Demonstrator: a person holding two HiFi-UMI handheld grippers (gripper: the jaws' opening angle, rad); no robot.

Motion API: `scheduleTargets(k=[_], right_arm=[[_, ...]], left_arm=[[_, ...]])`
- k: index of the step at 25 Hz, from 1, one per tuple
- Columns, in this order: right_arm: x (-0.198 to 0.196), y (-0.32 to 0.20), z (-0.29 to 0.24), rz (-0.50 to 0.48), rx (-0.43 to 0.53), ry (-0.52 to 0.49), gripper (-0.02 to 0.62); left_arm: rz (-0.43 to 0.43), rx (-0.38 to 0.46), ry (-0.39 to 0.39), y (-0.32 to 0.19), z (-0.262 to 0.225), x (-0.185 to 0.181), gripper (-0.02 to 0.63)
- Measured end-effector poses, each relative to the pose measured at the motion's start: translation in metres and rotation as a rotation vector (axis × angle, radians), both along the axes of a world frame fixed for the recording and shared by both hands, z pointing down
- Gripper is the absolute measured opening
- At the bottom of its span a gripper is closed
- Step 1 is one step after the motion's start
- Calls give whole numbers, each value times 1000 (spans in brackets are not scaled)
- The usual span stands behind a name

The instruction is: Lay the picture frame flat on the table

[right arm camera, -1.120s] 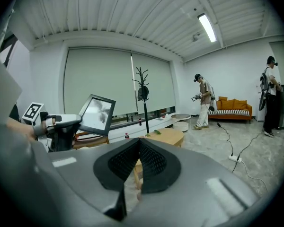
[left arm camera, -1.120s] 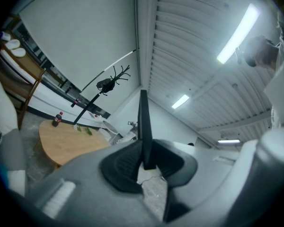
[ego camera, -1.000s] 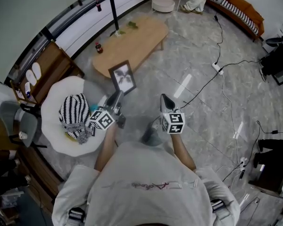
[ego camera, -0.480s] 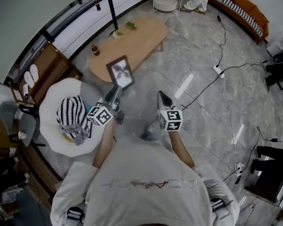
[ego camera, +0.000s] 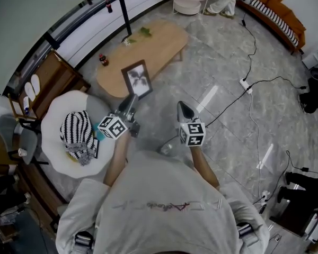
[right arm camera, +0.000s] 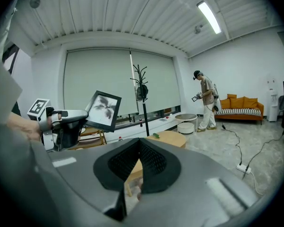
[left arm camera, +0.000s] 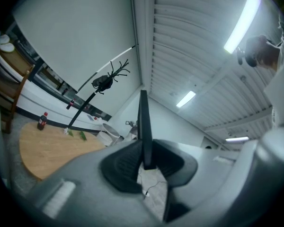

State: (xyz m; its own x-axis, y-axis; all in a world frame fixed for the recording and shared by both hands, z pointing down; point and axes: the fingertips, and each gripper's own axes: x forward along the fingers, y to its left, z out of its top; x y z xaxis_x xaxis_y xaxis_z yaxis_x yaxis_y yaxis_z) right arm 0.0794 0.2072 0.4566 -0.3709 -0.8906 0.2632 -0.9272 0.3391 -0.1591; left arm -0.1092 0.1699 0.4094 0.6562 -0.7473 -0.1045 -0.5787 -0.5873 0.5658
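Well, slim black rectangular picture frame [ego camera: 137, 79]

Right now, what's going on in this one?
A person is standing near the end of a wooden table with a tool in each hand. The left tool is clamped on the edge of a picture frame, holding it upright in the air. The right tool is shut and empty beside it. The frame has not yet been laid on the table.
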Motion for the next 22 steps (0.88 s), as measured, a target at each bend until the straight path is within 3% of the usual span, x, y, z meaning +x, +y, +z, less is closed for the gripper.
scheduleTargets(k=[22], right_arm=[[25, -55, 21, -31, -20, 6, 6]], left_arm=[[28, -47, 2, -46, 37, 51, 69]])
